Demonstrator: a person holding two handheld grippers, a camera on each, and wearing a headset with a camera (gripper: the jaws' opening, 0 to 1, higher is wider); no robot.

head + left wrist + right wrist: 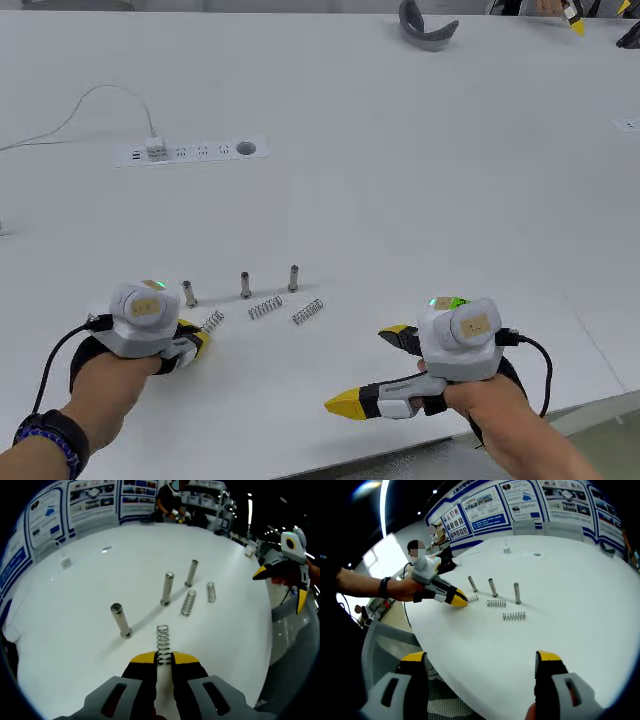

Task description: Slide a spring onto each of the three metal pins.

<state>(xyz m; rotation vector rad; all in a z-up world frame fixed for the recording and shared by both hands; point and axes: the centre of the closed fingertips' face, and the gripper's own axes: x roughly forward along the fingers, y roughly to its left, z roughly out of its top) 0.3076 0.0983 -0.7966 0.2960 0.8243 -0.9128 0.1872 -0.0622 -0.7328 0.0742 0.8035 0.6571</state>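
One spring clamped in the left gripper
The jaws grip its near end, just beside the three upright pins on the white desk. Two other springs lie by the pins. On the right gripper the jaws stand wide apart.

Three metal pins stood on the near side of the one power strip. Three springs lay farther from the strip. Two grippers were there.
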